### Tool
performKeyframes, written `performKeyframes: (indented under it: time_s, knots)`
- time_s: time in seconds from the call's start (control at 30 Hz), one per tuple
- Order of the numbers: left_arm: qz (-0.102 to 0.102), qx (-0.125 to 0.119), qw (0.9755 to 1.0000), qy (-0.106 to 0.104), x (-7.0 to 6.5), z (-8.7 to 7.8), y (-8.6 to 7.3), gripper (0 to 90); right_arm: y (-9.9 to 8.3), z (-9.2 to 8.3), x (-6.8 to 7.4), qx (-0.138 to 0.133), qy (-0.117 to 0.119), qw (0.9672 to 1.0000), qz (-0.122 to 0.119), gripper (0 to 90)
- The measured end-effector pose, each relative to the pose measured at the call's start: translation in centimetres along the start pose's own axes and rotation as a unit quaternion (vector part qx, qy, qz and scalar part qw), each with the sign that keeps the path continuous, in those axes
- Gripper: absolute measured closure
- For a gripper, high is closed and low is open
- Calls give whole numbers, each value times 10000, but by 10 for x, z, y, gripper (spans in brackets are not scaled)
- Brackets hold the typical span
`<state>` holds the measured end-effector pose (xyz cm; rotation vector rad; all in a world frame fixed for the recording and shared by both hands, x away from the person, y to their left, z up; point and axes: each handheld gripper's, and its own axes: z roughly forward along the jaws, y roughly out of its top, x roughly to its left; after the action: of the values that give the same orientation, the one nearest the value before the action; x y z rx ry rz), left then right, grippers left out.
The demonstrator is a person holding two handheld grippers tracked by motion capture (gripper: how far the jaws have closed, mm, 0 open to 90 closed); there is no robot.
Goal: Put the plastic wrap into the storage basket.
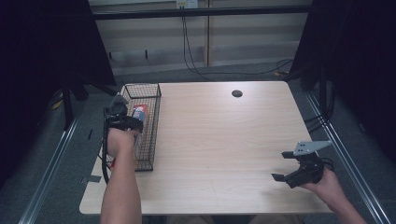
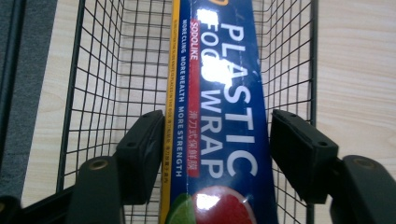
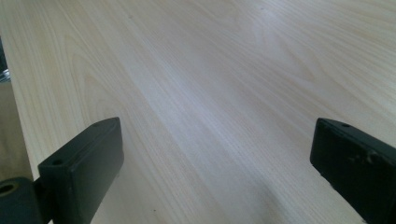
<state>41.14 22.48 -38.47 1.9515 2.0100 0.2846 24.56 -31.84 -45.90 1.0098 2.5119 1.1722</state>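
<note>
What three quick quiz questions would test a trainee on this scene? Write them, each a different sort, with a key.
1. True or false: the blue plastic food wrap box lies inside the black wire basket.
2. Which gripper straddles the box: A left gripper, B right gripper?
3. Fill in: the right gripper hovers open over the bare light wooden ____.

Key: 1 true; 2 A; 3 table.

Pale wood table — black round cap near far edge; cables behind.
</note>
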Motion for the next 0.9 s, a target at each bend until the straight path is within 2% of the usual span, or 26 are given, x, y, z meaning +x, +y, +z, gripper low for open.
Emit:
performKeyframes:
  time_s: [0.17,0.23,0.37,0.4,0.67,0.73,0.8,0.9]
  knots:
    - [32,-33,10000,-33,-3,-3,0,293,1,-1,1,12,-11,10000,-4,26]
    - [-32,-39,10000,-24,-4,-2,-1,273,1,-1,1,10,0,10000,0,26]
    - [-22,-19,10000,-41,-6,-4,-1,235,1,-1,1,-9,2,10000,0,26]
    - [-80,-48,10000,-23,-7,-4,-1,221,1,-1,1,-7,1,10000,-3,26]
    - [3,-99,10000,-4,-9,-7,0,141,1,-2,1,-20,-5,10000,-8,27]
    - [-6,-137,9999,-89,-10,-8,-1,138,0,-2,1,0,-15,10000,-23,27]
    - [47,-157,9998,-106,-12,-9,-1,127,0,-2,2,3,-8,10000,-19,28]
    - [131,-209,9994,-246,-15,-14,-1,125,0,-3,2,-13,-33,10000,-27,28]
